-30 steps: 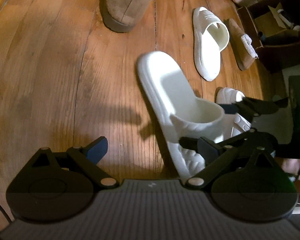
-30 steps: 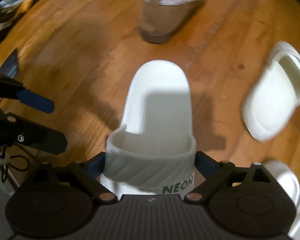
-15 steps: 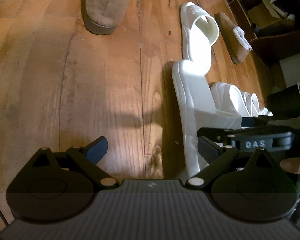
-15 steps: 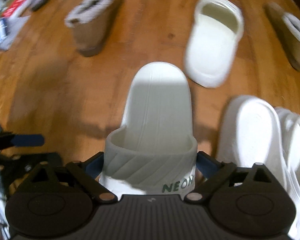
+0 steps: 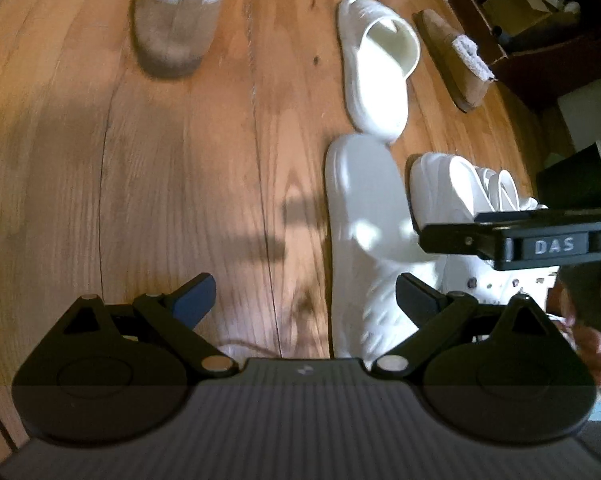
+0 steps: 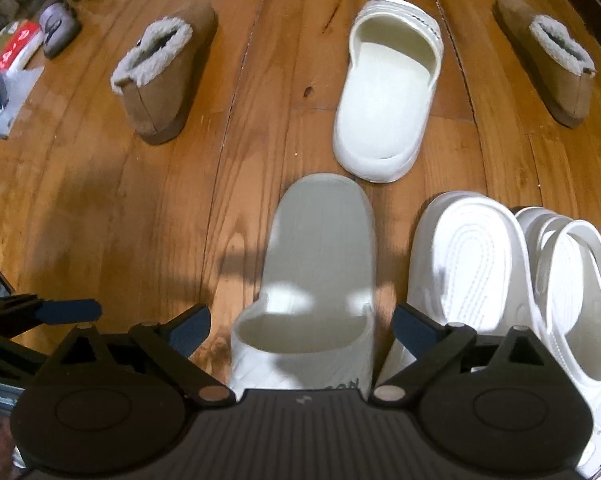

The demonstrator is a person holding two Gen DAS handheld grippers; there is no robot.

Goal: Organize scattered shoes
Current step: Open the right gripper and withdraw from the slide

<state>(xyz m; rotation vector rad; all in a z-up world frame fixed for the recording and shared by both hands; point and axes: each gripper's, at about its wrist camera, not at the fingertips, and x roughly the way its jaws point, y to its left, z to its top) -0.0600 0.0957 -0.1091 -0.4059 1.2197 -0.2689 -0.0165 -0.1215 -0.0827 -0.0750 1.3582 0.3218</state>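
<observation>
Right hand-held gripper (image 6: 300, 322) low, fingers apart astride white slide (image 6: 312, 280), left hand-held gripper (image 5: 304, 292) apart.

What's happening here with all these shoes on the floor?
A person holding a gripper tool in each hand is tidying shoes on a wooden floor. The right gripper sits open around a white slide, which rests on the floor beside a pair of white clogs. The left gripper hovers open and empty. A second white slide and two tan fleece-lined boots lie scattered farther off.
</observation>
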